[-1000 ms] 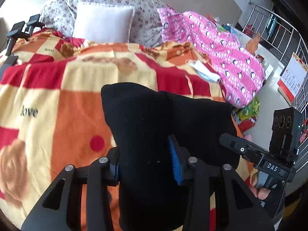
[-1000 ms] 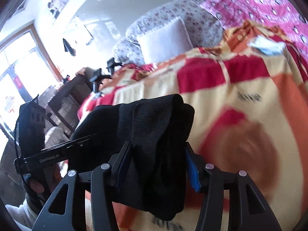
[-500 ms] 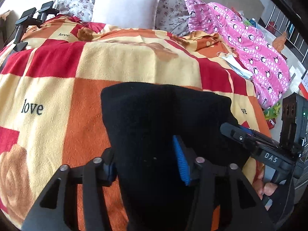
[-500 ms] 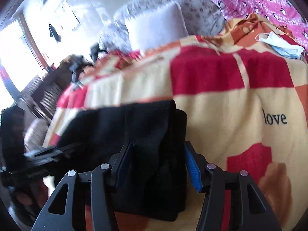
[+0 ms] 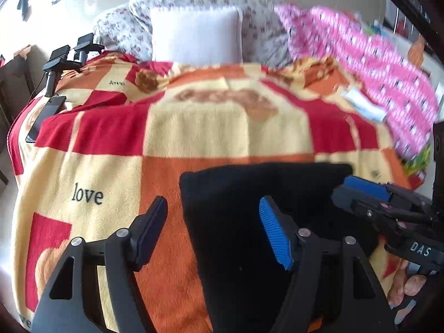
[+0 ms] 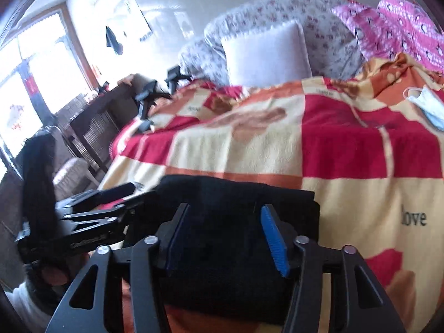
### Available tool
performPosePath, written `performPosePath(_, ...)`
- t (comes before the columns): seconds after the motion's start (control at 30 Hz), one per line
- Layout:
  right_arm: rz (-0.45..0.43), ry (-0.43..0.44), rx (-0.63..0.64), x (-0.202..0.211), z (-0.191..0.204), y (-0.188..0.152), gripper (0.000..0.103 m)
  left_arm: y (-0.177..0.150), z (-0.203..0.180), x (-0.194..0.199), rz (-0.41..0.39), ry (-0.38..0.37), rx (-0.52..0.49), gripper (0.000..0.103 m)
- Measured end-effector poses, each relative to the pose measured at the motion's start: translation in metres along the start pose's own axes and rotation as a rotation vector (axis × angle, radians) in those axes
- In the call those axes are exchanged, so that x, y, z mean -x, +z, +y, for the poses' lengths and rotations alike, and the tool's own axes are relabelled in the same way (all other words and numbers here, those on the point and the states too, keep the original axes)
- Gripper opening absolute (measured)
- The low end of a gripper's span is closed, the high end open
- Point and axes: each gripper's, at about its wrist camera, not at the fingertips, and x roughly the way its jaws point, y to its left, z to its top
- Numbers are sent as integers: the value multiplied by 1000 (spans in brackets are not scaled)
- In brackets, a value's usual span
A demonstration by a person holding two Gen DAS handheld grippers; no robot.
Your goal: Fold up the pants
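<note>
Black pants (image 5: pixel 249 222), folded into a compact rectangular bundle, lie flat on the checked red, orange and cream blanket (image 5: pixel 194 127) near its front edge. Left gripper (image 5: pixel 213 230) is spread wide: its left finger stands clear of the bundle over the blanket, its blue-padded right finger over the fabric. Right gripper (image 6: pixel 222 236) is also apart, both fingers straddling the bundle's right portion; whether the pads touch the cloth cannot be told. At the head of the bed, a white pillow (image 5: pixel 195 36) leans against floral bedding (image 5: pixel 258 27). A pink patterned cloth (image 5: pixel 374 63) and a face mask (image 6: pixel 427 105) lie to the right.
</note>
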Motion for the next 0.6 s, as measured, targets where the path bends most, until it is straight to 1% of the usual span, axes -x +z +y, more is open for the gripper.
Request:
performPosePath(0.03,26,-18,-11,-12,-6,-1,47,-1,-1,-7,13,6,-5,68)
performPosePath(0.1,41,-24,-20,-26,-13,-2,45,-3,-2,-18,21,9,-4,70)
performPosePath(0.13,34,-20,-19,-27,-13,-4,45,-3,-1,-18,12,10,1,75)
performPosePath(0.23,35,-25,-16,-29,-13,-3,45,-2,0,-19,10,14,17,76)
performPosePath(0.3,42,-33,0,-22,-7,-4,47,-4,-2,-14,5,19,14,76)
performPosePath(0.4,34,-28,22,-2,4,-9,48,-9,-6,-4,-7,23,-3,76)
performPosePath(0.43,21,-29,41,10,9,-17,48,-10,-6,-1,-9,23,-7,75)
performPosePath(0.5,20,-51,56,21,13,-27,51,-14,-7,6,-25,29,-9,75)
performPosePath(0.6,49,-93,70,18,14,-51,52,-20,-6,14,-40,34,4,75)
